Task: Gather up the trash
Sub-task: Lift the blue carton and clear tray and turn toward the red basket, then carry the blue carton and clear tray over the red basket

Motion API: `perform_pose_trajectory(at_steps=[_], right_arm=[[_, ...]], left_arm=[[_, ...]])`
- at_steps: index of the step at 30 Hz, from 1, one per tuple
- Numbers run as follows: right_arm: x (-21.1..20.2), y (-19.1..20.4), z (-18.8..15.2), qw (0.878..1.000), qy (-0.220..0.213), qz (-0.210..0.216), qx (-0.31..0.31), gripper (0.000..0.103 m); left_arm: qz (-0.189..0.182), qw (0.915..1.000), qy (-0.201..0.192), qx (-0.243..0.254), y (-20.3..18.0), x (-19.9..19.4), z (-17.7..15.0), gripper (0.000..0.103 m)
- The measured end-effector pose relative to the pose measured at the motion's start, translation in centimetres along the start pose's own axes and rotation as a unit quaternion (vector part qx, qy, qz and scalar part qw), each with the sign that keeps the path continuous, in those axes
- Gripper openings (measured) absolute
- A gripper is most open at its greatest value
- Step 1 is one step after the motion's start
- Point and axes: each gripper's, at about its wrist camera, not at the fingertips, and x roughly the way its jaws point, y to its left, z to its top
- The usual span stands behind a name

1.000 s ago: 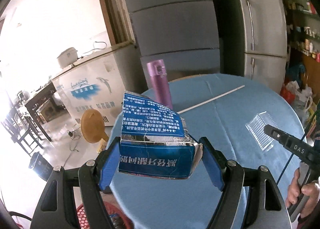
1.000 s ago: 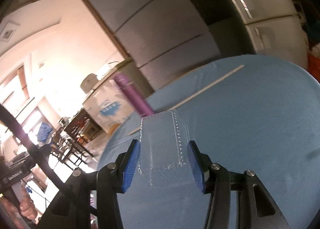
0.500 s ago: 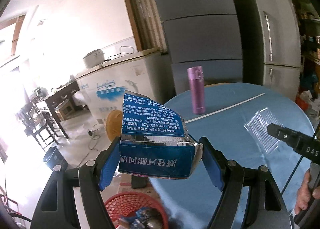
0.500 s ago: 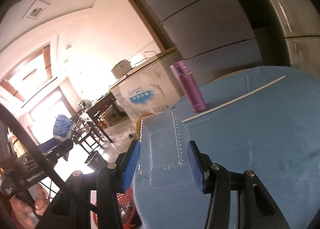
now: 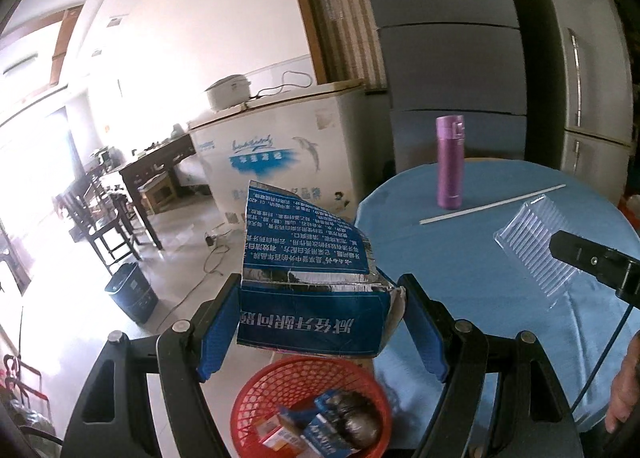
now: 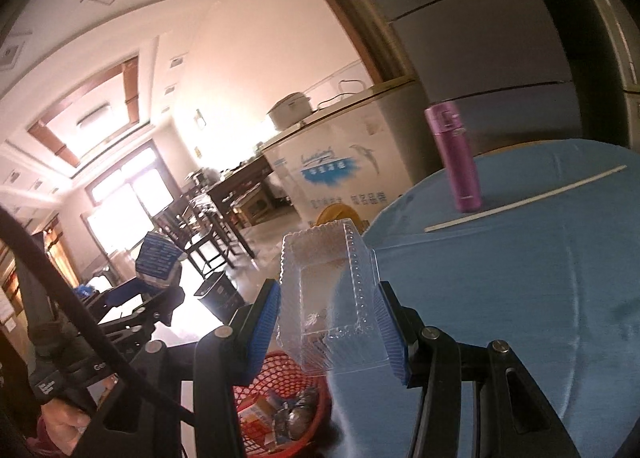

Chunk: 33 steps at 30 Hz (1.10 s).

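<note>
- The left gripper (image 5: 320, 322) has its blue fingers (image 5: 218, 332) clamped on a crumpled blue carton (image 5: 308, 286), held in the air above the red basket (image 5: 312, 410).
- The right gripper (image 6: 326, 322) has its fingers (image 6: 262, 328) clamped on a clear plastic tray (image 6: 328, 298), above and just right of the red basket, over the edge of the blue worktop (image 6: 520, 298).
- The red basket, on the floor beside the worktop, holds cartons and foil.
- A purple flask (image 5: 450, 162) stands upright on the worktop well beyond the basket, a white stick (image 5: 492, 204) lying beside it.
</note>
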Motion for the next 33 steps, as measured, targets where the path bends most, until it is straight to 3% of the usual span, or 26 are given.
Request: perform_pose_trajectory(at_steps=[15,33], right_arm=[[2.9,6.3,-1.9,0.998,0.035,0.04,-0.037,0.052],[4.7,9.2,-2.6,0.995,0.057,0.061,-0.063,0.052]], left_arm=[[0.029,0.999,0.018,-0.03,4.7,0.0,-2.4,0.078],[0.039,0.9976,0.033,-0.046,6.7,0.7,-3.8,0.078]])
